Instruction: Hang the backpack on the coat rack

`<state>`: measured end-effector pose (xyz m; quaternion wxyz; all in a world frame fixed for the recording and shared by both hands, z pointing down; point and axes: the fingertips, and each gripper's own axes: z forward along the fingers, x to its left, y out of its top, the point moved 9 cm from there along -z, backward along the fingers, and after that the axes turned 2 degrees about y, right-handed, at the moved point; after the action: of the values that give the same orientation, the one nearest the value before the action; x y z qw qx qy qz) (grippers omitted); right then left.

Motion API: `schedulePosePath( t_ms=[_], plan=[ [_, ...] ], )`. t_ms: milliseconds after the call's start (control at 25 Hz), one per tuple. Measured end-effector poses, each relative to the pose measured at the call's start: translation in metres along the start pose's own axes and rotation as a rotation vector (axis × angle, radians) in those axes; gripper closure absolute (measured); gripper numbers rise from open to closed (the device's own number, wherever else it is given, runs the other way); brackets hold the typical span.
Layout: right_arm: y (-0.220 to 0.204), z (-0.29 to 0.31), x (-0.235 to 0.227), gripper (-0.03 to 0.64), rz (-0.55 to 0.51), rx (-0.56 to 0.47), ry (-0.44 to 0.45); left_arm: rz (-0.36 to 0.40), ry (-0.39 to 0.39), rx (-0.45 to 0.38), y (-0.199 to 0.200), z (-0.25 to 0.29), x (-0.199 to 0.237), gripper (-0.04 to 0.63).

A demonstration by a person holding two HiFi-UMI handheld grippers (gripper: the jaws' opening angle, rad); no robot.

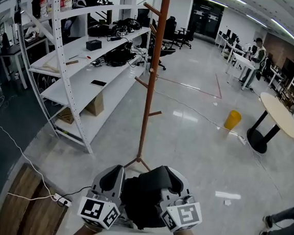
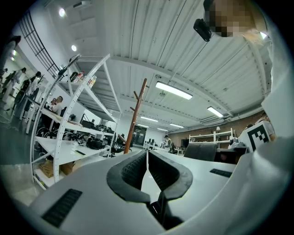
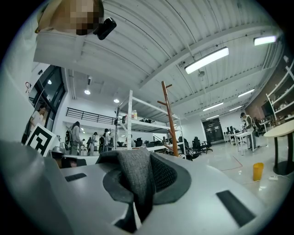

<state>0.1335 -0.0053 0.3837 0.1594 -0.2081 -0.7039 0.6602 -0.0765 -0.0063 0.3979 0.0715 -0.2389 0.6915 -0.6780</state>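
Note:
The brown wooden coat rack (image 1: 151, 89) stands on the pale floor straight ahead, with short pegs up its pole; it also shows in the left gripper view (image 2: 136, 114) and the right gripper view (image 3: 170, 119). The black backpack (image 1: 147, 197) hangs low between my two grippers. My right gripper (image 1: 174, 180) (image 3: 138, 158) is shut on a grey fabric strap (image 3: 135, 176) of the backpack. My left gripper (image 1: 113, 174) (image 2: 147, 156) sits against the bag's left side, its jaws closed tip to tip with no fabric showing between the tips.
White shelving (image 1: 85, 62) with dark gear runs along the left. A wooden board (image 1: 30, 201) and a power strip (image 1: 61, 200) lie at lower left. A yellow bin (image 1: 232, 119) and a round table (image 1: 279, 114) stand right. A person's legs (image 1: 281, 225) show at the right edge.

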Motion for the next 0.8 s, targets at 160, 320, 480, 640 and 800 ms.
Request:
schedulePosePath(
  t_ms=[160,320,480,640,800],
  plan=[
    [-0.001,0.025,-0.016,0.578,0.006,-0.001,-0.003,0.001,-0.010,0.000,-0.001,0.031,0.012,0.571],
    [-0.001,0.056,-0.028,0.578,0.005,-0.001,0.006,-0.002,-0.025,-0.002,-0.001,0.064,0.030,0.571],
    [-0.002,0.090,-0.044,0.578,-0.017,0.001,0.000,-0.006,-0.028,0.007,0.004,0.098,0.048,0.571],
    [0.000,0.125,-0.057,0.577,-0.025,-0.007,-0.007,-0.003,-0.037,0.008,0.011,0.131,0.069,0.571],
    [0.005,0.159,-0.070,0.578,-0.030,-0.019,-0.016,0.001,-0.051,0.008,0.017,0.164,0.088,0.571]
  ],
)
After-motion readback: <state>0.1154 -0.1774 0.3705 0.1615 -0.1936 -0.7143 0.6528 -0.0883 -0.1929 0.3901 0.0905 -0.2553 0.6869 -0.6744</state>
